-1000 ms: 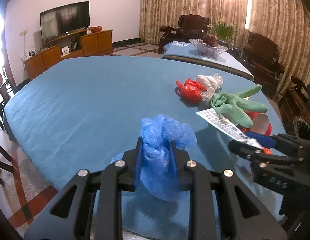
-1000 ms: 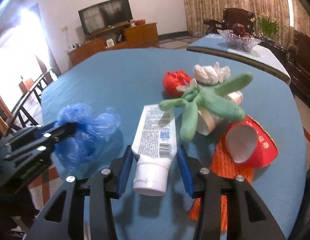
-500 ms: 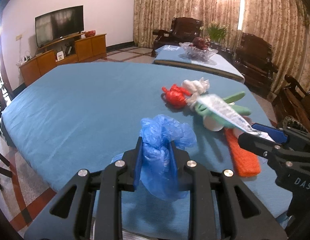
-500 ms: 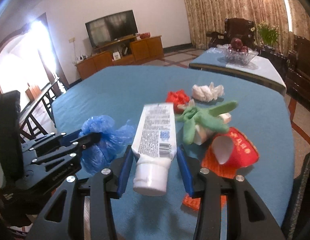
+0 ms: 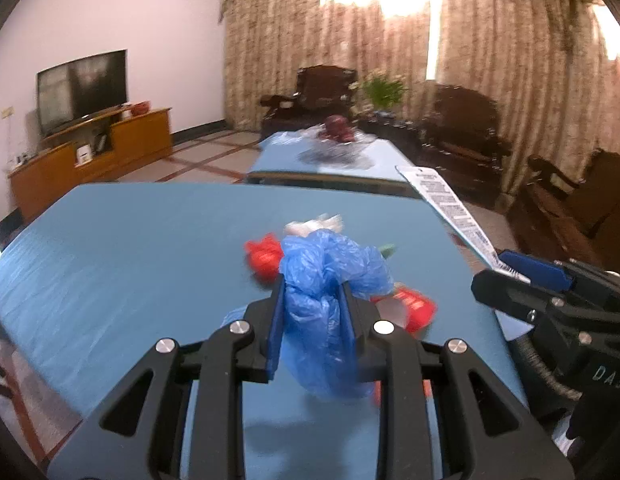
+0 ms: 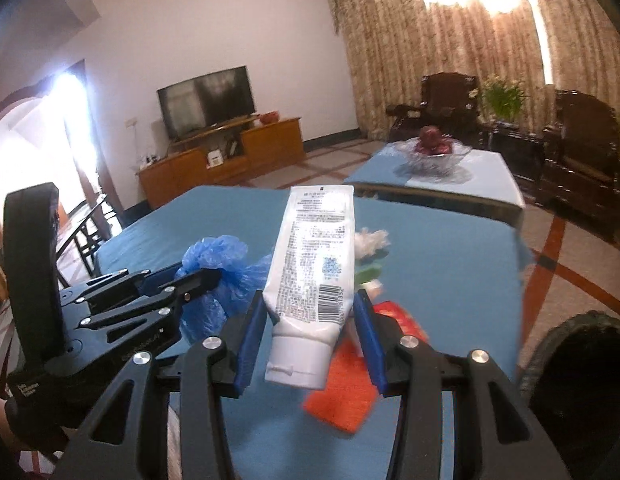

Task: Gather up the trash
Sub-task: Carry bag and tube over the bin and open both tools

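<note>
1. Currently both hands are loaded and lifted above the blue-clothed table (image 5: 121,248). The left tool (image 5: 312,312) is pinching a crumpled blue plastic bag (image 5: 330,280) between its blue-padded fingers, with the bag hanging clear of the cloth.
2. The right tool (image 6: 310,332) is clamped on a white squeeze tube with printed back label (image 6: 316,260), held cap end down between its fingers.
3. More trash is on the table behind them: a red crumpled wrapper (image 5: 263,258), a white crumpled wad (image 6: 370,240), something green that is mostly hidden, a red paper cup (image 5: 412,306) and an orange ribbed mat (image 6: 344,388).
4. This looks like the carry step: two pieces picked, none dropped off. A dark round rim (image 6: 582,360) at the lower right of the right view may be a bin, though I cannot be sure.
5. Next, both loads likely need bringing over a container and releasing, then the rest fetching.
6. Writing: the tube shows dense small print, a blue square code and a barcode, all too small to read. The right tool's body shows the letters "DAS" in the left view.
</note>
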`<state>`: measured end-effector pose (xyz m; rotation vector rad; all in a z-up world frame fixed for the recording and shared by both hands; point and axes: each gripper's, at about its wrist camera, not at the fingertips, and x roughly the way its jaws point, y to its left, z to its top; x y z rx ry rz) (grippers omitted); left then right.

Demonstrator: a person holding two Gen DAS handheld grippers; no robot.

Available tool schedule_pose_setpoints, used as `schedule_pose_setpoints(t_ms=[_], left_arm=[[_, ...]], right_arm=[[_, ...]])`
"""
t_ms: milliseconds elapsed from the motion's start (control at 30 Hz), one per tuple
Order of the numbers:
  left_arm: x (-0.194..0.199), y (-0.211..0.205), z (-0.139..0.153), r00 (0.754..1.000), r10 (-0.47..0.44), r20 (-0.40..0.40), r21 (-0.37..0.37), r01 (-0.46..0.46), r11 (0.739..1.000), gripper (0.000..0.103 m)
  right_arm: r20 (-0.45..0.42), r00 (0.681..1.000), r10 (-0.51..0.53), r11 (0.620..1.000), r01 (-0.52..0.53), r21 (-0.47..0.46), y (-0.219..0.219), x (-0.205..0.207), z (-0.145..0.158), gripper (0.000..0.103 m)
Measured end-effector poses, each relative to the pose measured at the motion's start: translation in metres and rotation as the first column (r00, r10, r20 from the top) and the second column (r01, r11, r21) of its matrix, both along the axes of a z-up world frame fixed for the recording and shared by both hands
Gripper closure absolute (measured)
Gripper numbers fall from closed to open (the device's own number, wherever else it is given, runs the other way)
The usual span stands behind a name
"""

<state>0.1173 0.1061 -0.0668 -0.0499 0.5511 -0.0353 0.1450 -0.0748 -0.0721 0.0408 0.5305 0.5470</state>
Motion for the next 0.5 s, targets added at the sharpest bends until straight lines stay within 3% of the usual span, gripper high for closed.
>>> schedule_pose_setpoints(t_ms=[233, 500], left_arm=[[0.007, -0.07, 0.014, 0.991, -0.126, 0.044, -0.007, 0.127, 0.992, 0.079], [0.01, -0.169, 0.01, 0.949, -0.309, 0.059, -0.011, 0.311, 0.95, 0.079]], right_arm=[[0.024, 0.989, -0.145, 0.989, 0.145, -0.015, -0.067, -0.011, 0.009, 0.059], [0.034, 0.935, -0.353, 0.934, 0.354, -0.043, -0.157, -0.028, 0.006, 0.059]])
